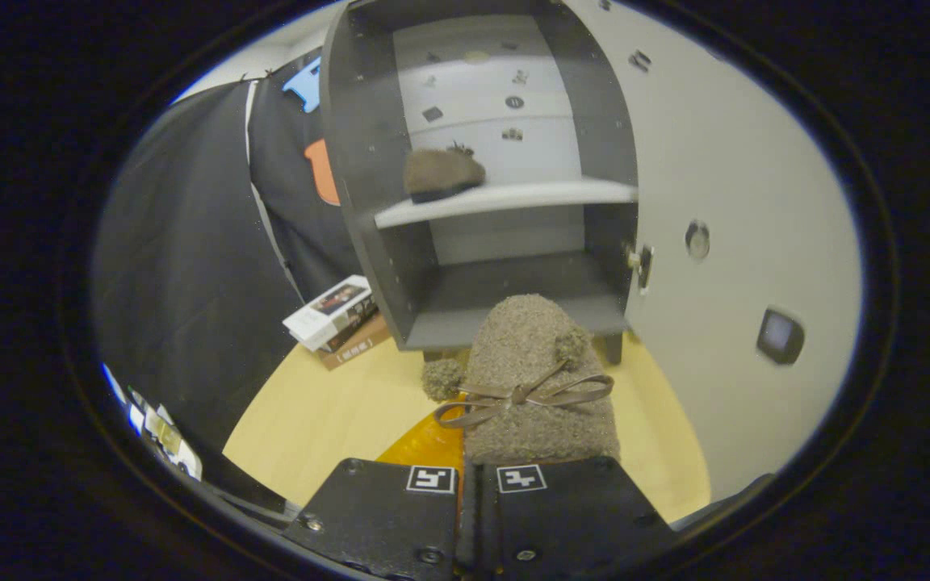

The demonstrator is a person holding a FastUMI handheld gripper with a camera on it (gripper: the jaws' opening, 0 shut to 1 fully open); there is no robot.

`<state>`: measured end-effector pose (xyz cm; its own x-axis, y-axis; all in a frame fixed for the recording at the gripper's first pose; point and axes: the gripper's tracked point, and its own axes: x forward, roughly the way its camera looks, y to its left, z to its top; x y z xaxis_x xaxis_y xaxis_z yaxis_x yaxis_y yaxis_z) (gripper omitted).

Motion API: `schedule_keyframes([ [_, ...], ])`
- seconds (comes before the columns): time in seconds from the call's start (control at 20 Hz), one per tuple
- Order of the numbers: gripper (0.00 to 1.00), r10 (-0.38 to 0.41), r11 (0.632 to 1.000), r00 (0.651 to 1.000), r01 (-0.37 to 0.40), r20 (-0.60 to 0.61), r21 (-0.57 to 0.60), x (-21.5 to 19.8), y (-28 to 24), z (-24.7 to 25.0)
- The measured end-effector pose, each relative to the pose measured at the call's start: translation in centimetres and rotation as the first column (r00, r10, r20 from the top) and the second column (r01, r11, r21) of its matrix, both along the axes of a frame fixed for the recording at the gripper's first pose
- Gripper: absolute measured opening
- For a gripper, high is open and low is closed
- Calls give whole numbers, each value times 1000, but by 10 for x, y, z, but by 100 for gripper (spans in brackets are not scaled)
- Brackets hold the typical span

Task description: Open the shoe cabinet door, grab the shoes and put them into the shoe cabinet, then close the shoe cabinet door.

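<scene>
A brown fuzzy shoe (536, 379) with a ribbon bow and two pompoms sticks out forward from my gripper (465, 472), whose fingers are shut on its heel end. It hangs just in front of the grey shoe cabinet (368, 161), level with the lower compartment. The cabinet door (723, 242) stands swung open to the right. A second brown shoe (442, 172) rests on the left part of the upper white shelf (529, 196). The lower shelf (505, 303) is bare.
A stack of books (337, 316) lies on the pale wooden floor (328, 411) left of the cabinet. An orange object (429, 444) peeks out under the held shoe. Black cloth wall stands to the left. The door carries a round knob (697, 239).
</scene>
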<state>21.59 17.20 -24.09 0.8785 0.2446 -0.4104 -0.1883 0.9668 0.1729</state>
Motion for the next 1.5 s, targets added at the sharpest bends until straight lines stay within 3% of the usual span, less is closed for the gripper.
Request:
schedule_keyframes([
  [0.3, 6, -20, 999, 982, 27, 188, -36, 55, -9, 107],
  [0.7, 6, -40, 997, 954, 58, 296, -54, 185, -3, 191],
  [1.1, 6, -27, 993, 976, 51, 215, -109, 316, 15, 173],
  [1.5, 6, -75, 990, 997, 78, 33, -120, 364, 1, 126],
])
